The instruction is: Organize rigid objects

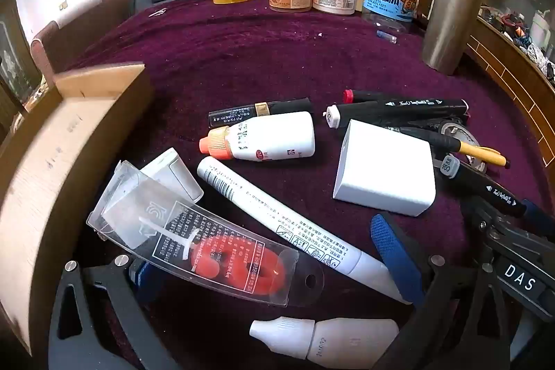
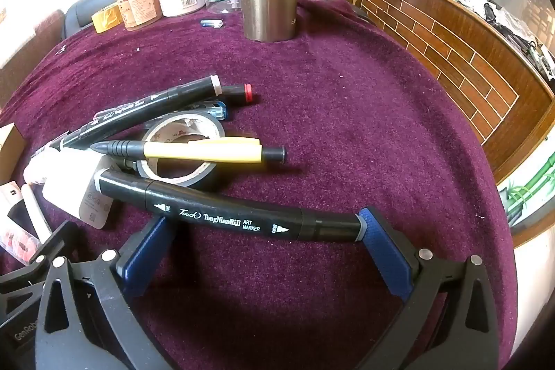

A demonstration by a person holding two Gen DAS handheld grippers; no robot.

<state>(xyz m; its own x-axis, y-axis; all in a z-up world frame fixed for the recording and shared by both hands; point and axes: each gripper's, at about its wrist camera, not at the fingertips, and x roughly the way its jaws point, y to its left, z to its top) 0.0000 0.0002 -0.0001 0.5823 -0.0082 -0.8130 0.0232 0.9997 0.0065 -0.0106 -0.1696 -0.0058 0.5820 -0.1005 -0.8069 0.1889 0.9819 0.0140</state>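
Rigid objects lie jumbled mid-surface beside a wooden box (image 1: 52,144) at its left edge; the black art marker (image 2: 222,214) spans the wide-open right hand-held gripper (image 2: 267,252), unpinched, the left hand-held gripper (image 1: 263,266) equally wide and empty, presumably poised for sorting.

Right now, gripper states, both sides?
Left gripper: open, holding nothing; clear blister pack lies between its fingers.
Right gripper: open, holding nothing; black marker lies across its fingertips.

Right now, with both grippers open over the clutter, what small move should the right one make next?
Probably close the right gripper on the black art marker. It lies across the open jaws on the purple cloth, nearest of the loose pens, with nothing on top.
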